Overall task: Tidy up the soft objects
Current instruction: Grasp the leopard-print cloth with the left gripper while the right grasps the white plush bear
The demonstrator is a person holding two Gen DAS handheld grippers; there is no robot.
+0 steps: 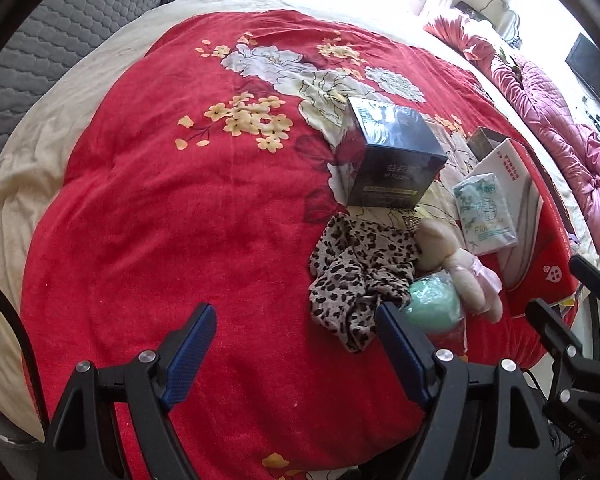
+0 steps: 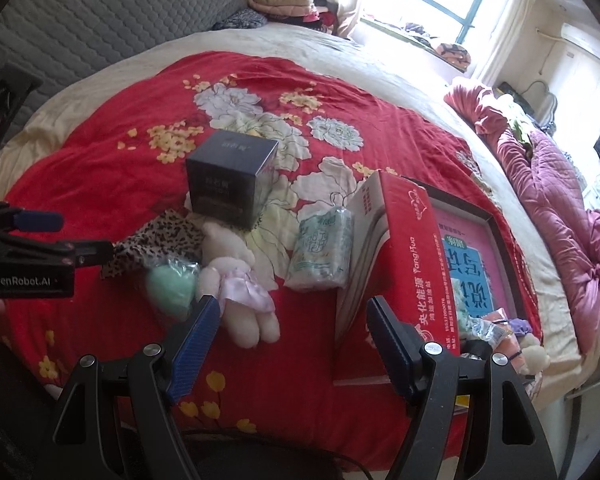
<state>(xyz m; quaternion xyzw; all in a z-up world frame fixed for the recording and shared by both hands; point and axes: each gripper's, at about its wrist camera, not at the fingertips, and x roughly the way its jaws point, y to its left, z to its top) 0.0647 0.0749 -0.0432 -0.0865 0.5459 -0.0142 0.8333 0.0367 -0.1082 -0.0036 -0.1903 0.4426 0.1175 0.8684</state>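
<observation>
Right wrist view: right gripper (image 2: 292, 334) hangs wide open and empty above the red floral quilt (image 2: 100, 184). Plush bear (image 2: 236, 276) lies just ahead-left; red cardboard box (image 2: 412, 248) stands ahead-right. Left gripper (image 1: 296, 342) gapes too. Closing off-centre might snag the bagged green puff (image 2: 170, 286) instead.

White lettering reading "GenRobot.AI" runs along the black body of the left gripper (image 2: 40, 222), at nine o'clock in the right wrist view. On the side of the red cardboard box (image 2: 412, 256), toward four o'clock, white script reads "YangHua" beside lines of Chinese characters. The tissue pack (image 1: 486, 210), at three o'clock in the left wrist view, carries a partly readable word beginning "Flo". The dark box (image 1: 392, 156) bears gold Chinese characters, too blurred to read.
</observation>
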